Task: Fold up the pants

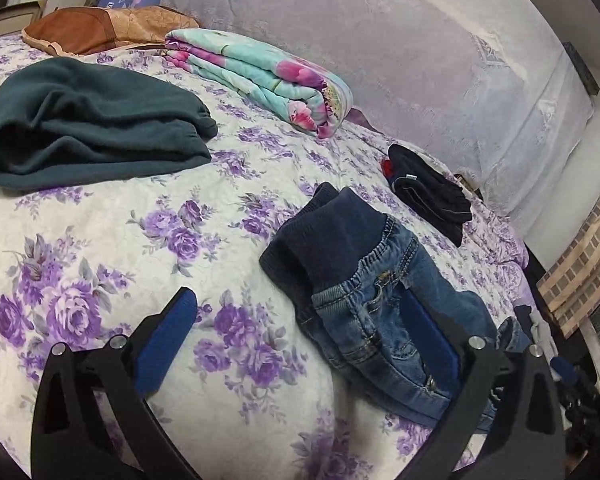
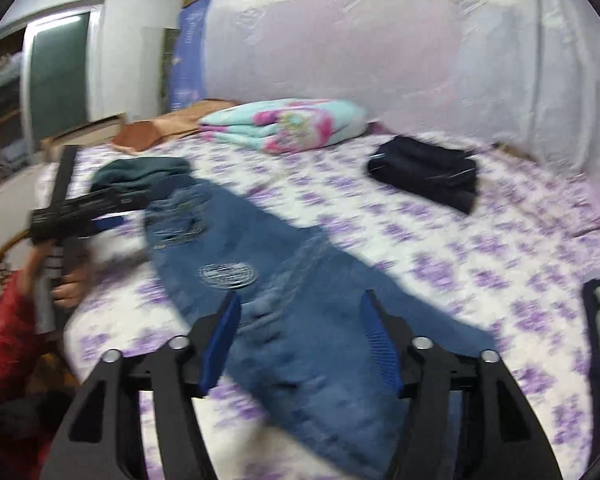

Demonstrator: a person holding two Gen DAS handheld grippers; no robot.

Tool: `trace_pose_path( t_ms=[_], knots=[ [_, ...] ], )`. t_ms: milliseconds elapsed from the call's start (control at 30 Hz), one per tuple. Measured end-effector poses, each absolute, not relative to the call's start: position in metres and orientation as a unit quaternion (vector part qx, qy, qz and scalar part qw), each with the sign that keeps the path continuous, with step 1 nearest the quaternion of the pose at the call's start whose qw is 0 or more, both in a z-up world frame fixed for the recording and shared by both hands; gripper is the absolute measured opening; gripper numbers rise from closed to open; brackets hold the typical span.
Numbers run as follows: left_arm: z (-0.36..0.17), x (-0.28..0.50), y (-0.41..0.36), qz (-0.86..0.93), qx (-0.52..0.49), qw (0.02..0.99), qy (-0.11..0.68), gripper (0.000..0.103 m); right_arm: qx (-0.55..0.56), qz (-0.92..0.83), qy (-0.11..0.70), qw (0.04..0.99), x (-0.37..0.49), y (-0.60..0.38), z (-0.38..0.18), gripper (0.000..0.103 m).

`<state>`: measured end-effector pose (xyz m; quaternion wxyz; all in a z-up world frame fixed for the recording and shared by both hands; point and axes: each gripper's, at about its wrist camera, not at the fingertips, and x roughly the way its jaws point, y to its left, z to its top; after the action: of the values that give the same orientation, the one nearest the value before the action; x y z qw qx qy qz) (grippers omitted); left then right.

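Small blue jeans (image 2: 284, 304) with a dark knit waistband (image 1: 332, 240) lie stretched across the purple-flowered bedspread (image 1: 100, 240). In the left wrist view my left gripper (image 1: 300, 304) is open, its right finger over the jeans' waist (image 1: 364, 320), its left finger over bare bedspread. In the blurred right wrist view my right gripper (image 2: 300, 308) is open above the jeans' legs, holding nothing. The left gripper (image 2: 80, 216) also shows there, at the waistband end.
A teal garment (image 1: 88, 128) lies at the left. A folded floral blanket (image 1: 260, 76) and a brown cushion (image 1: 100, 28) sit at the back. A folded dark garment stack (image 1: 428, 188) lies at the right. A lace curtain (image 1: 420, 40) hangs behind the bed.
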<state>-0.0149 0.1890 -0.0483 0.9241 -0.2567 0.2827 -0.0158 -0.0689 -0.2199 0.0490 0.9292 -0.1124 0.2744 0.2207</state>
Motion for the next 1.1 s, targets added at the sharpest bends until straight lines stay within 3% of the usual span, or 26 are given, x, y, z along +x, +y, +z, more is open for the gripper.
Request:
trace_pose_path(
  t_ms=[100,200,367,433,633,800,933,1100],
  knots=[
    [-0.048,-0.014,0.187,-0.011,-0.250,0.925,0.286,0.098,-0.138,0.189,0.289,0.928,-0.054,-0.218,0.033,0.075],
    [-0.049,-0.015,0.186,-0.009,-0.249,0.925,0.286,0.098,-0.147,0.189,0.358,0.903,-0.031,-0.215,-0.009,0.086],
    [-0.048,-0.014,0.187,-0.011,-0.250,0.925,0.285,0.098,-0.087,0.219,0.365,0.901,-0.024,-0.232,-0.007,0.089],
    [-0.048,-0.014,0.186,-0.011,-0.251,0.925,0.284,0.098,-0.077,0.227,0.359,0.902,-0.027,-0.234,-0.006,0.099],
    [-0.048,-0.015,0.186,-0.008,-0.249,0.925,0.286,0.098,-0.006,0.201,0.288,0.936,-0.058,-0.271,0.014,0.099],
    [-0.048,-0.014,0.183,0.000,-0.242,0.926,0.288,0.098,0.031,0.149,0.308,0.939,-0.044,-0.311,0.021,0.099],
    [-0.048,-0.013,0.181,0.008,-0.235,0.927,0.292,0.098,0.081,0.175,0.363,0.911,-0.020,-0.324,-0.013,0.100],
    [-0.048,-0.011,0.176,0.019,-0.219,0.929,0.298,0.098,0.110,0.152,0.317,0.930,-0.041,-0.340,0.001,0.100]
  ],
)
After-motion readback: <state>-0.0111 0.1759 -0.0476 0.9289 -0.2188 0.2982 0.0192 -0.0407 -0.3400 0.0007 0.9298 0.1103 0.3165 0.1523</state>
